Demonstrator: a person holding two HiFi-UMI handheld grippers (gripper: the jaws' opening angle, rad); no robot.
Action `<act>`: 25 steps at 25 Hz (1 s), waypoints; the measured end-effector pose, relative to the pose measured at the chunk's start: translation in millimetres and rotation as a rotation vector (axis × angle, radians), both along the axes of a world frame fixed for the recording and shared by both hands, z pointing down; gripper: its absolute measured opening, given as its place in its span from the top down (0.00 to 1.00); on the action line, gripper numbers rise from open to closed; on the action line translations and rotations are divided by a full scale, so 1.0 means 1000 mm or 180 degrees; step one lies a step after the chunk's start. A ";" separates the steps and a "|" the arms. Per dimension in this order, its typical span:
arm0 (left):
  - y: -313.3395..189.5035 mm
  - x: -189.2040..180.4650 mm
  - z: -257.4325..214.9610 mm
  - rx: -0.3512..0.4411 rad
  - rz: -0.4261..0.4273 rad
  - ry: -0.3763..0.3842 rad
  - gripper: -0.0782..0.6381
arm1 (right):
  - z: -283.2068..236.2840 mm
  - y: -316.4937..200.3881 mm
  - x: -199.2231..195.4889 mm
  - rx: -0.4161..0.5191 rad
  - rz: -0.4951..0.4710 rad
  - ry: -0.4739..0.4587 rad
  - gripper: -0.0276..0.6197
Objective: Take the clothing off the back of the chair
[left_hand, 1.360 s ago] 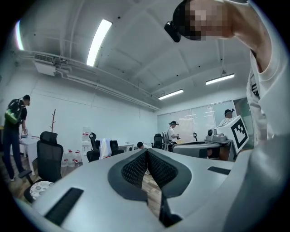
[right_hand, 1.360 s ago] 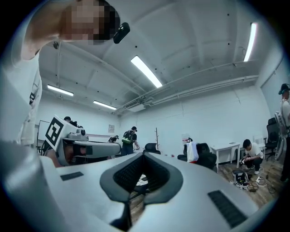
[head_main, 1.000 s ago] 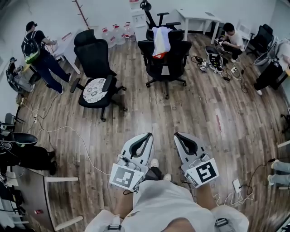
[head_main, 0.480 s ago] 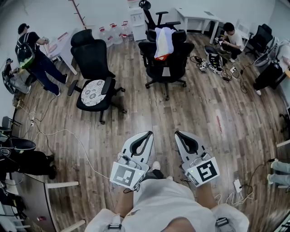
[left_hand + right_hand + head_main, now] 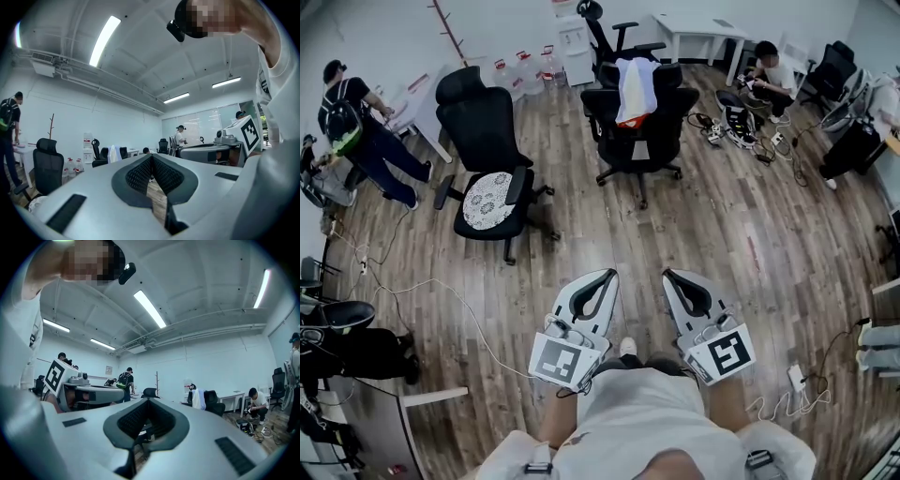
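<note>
Left hand-held gripper (image 5: 151, 158), jaws pressed together with nothing between them, points level across the room. White clothing (image 5: 114, 153) hangs over a far chair (image 5: 123, 153).

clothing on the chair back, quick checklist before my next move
1. Clothing draped over the chair back: ok.
2. Chair within reach: not ok, it stands well across the floor.
3. Way to it free: ok, the cable lies off to the left.
4. Left tongs empty: ok, shut on nothing.
5. Right tongs empty: ok, shut on nothing.
6. Tongs open for the grab: not ok, both shut.
</note>
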State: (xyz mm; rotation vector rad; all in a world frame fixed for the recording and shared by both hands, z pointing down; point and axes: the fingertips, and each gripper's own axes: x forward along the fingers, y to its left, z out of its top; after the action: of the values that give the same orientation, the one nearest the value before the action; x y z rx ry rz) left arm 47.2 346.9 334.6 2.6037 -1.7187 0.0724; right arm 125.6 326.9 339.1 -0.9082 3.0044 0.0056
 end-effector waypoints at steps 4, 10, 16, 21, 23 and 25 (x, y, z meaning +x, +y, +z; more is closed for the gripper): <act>-0.009 0.001 -0.001 -0.0027 0.0047 0.0022 0.87 | -0.001 -0.008 0.000 -0.0021 0.0051 0.0010 0.92; -0.029 0.008 -0.002 -0.0025 0.0111 0.0010 0.87 | -0.001 -0.028 0.008 -0.0042 0.0092 0.0029 0.92; -0.053 0.014 0.004 -0.0082 0.0091 0.0005 0.87 | 0.004 -0.056 0.013 -0.0065 0.0055 0.0064 0.92; -0.071 0.018 0.005 -0.0100 0.0045 0.0021 0.87 | 0.007 -0.074 0.014 -0.0089 -0.0028 0.0059 0.92; -0.079 0.019 0.005 -0.0100 0.0019 0.0015 0.87 | 0.008 -0.082 0.013 -0.0090 -0.0064 0.0057 0.92; -0.088 0.020 0.006 -0.0102 0.0003 0.0011 0.87 | 0.008 -0.091 0.013 -0.0095 -0.0088 0.0051 0.92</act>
State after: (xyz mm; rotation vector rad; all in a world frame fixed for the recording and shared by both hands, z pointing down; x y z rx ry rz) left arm 66.9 258.7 340.3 2.5804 -1.7009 0.0949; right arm 138.7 235.6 346.7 -0.8732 3.0395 -0.0322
